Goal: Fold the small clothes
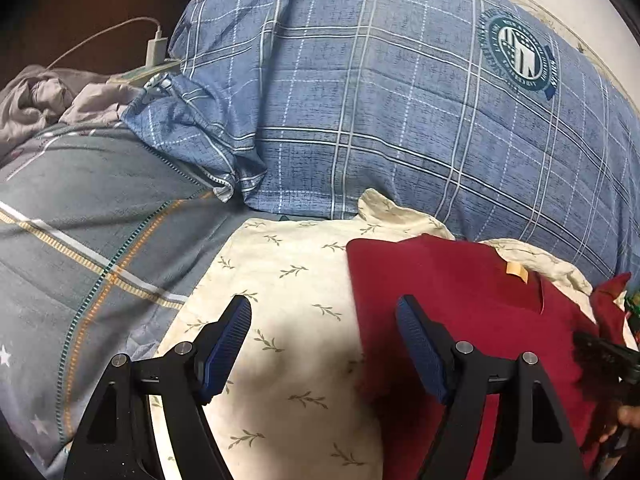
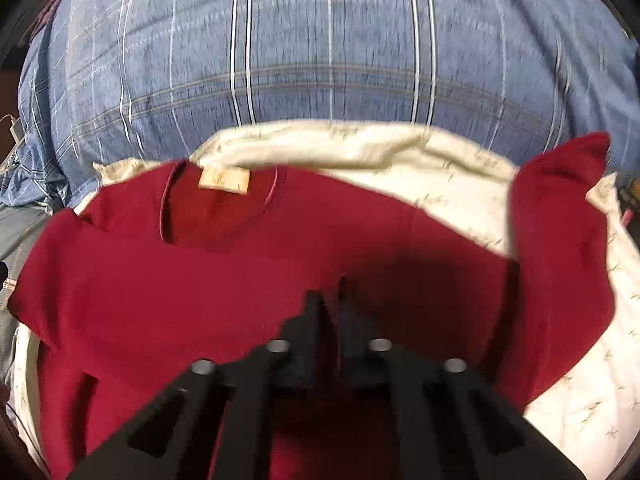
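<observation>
A dark red shirt [image 1: 452,288] lies on a cream leaf-print cloth [image 1: 288,272], its neck label [image 1: 517,270] toward the far side. My left gripper [image 1: 324,312] is open and empty, hovering over the shirt's left edge and the cream cloth. In the right wrist view the red shirt [image 2: 240,280] fills the middle, neck label [image 2: 224,179] at the back, one sleeve [image 2: 560,216] raised at the right. My right gripper [image 2: 332,300] is shut on a fold of the red shirt. The right gripper's black body shows at the left wrist view's right edge [image 1: 604,352].
A big blue plaid pillow [image 1: 380,100] lies just behind the cloth. A grey-blue striped bedsheet [image 1: 88,240] spreads to the left. Crumpled grey clothing [image 1: 44,96] and a white charger with cable [image 1: 154,46] sit at the far left.
</observation>
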{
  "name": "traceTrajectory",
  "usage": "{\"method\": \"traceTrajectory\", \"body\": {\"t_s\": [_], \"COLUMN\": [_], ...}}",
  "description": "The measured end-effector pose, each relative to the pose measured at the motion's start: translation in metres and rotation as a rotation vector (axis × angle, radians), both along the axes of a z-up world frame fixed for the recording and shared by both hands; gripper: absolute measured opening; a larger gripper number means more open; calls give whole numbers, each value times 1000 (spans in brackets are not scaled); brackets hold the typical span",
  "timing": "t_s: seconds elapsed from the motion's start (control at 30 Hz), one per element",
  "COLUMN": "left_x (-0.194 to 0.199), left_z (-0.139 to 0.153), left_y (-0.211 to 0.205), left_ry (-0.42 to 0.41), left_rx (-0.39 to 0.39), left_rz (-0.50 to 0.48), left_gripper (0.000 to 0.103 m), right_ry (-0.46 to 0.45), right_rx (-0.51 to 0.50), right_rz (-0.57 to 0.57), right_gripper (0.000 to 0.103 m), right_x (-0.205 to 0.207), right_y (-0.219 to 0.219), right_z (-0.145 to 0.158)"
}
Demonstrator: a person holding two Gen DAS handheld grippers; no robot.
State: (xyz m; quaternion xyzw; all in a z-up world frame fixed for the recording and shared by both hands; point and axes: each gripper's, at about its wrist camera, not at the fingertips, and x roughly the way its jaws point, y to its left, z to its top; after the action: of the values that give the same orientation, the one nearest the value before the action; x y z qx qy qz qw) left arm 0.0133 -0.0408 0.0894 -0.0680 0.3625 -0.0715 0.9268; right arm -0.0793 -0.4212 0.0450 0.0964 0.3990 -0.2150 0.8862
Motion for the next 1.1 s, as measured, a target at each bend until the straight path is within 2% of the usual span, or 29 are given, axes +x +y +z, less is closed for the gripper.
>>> {"method": "traceTrajectory", "body": {"t_s": [0.07,0.17,0.37,0.4,0.47,0.5,0.53,0.57,0.67,0.73,0.87,0.9,1.07,1.1], "left_x": [-2,-3,-6,-7,-6,-5,-2,0,11,17,26,28,33,32], "left_z": [0,0,-5,-7,-10,-13,-17,-21,-32,-39,-47,-48,-52,-51], "left_y": [1,-3,-30,-36,-46,-50,-54,-57,-68,-72,-77,-77,-77,-77], "left_ry": [-1,-21,-19,-20,-14,-7,4,16,60,74,102,107,117,115], "left_rx": [-14,-5,34,47,77,95,114,127,172,187,200,198,190,190], "left_rz": [5,2,-71,-90,-117,-122,-125,-125,-120,-116,-116,-115,-115,-115], "left_gripper": [74,74,74,74,74,74,74,74,74,75,76,76,77,77], "right_ry": [-55,-63,25,33,-5,-27,-58,-70,-30,0,56,45,21,21], "right_rx": [-37,-100,-33,-22,-13,-10,-8,-7,-13,3,22,29,49,55], "right_rz": [-13,-104,-190,-196,-227,-236,-226,-200,-48,10,-12,-22,-50,-51], "right_gripper": [4,4,5,12,18,30,36,36,35,30,30,30,30,33], "right_x": [-8,-14,-9,-10,-23,-28,-35,-36,-19,-5,17,18,17,15], "right_y": [-2,-19,-54,-55,-54,-52,-46,-40,-12,0,-4,-10,-19,-18], "right_z": [16,25,-8,-10,-1,4,11,14,11,1,-28,-32,-31,-29]}}
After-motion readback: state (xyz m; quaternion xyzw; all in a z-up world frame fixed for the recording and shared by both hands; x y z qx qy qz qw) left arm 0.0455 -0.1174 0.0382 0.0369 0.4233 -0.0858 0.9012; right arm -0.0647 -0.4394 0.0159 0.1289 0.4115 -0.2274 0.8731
